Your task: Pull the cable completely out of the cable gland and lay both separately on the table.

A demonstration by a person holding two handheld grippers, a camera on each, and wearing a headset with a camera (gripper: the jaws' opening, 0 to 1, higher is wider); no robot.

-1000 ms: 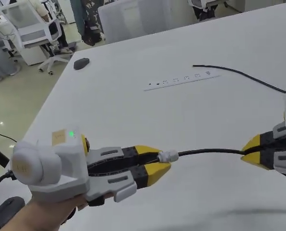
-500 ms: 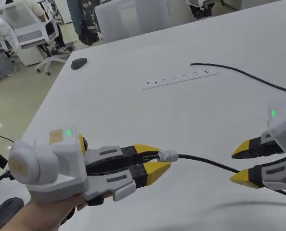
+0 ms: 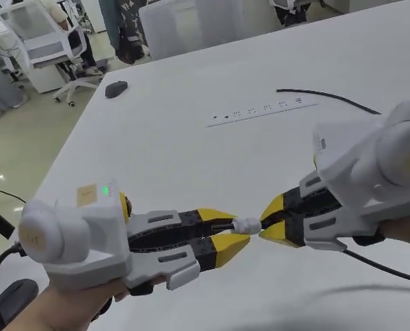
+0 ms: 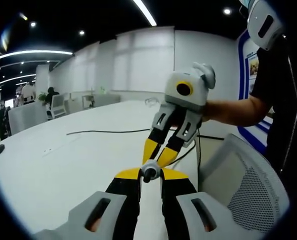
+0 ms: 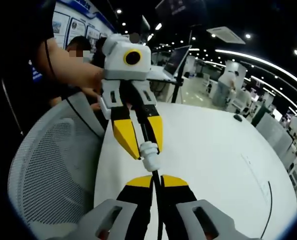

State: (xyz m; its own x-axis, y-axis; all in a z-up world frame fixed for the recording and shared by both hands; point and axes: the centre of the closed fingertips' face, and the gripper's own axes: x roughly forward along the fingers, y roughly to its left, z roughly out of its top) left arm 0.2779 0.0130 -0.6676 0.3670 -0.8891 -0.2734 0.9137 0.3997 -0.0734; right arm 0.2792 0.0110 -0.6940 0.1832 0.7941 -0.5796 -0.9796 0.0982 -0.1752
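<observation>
1. Head view. My left gripper (image 3: 237, 230) pinches the gland (image 3: 246, 225) at its tips, above the near part of the table (image 3: 191, 158). My right gripper (image 3: 266, 224) meets it tip to tip from the right, jaws pressed onto the cable (image 3: 377, 267) just beside the gland. The rest of the cable trails off to the right behind that gripper. With the grips opposed, one hand can anchor the gland while the other draws the cable along its axis. A power strip (image 3: 264, 110) and a mouse (image 3: 116, 89) lie on the far side, well apart from the work.

2. Left gripper view. The white gland (image 4: 150, 170) sits clamped between the yellow tips of my left gripper (image 4: 151, 178), its mouth toward the right gripper (image 4: 157, 158). The cable (image 4: 186, 151) curves away behind that gripper.

3. Right gripper view. My right gripper (image 5: 157, 181) is closed on the cable (image 5: 157, 192), which runs straight into the gland (image 5: 149, 155) held by the left gripper (image 5: 147, 149). A dark line continues between the left jaws beyond the gland, so I judge the cable not yet out. Gripping close to the gland leaves little slack to buckle. The next move calls for a straight, in-line pull, then setting each part down separately.
</observation>
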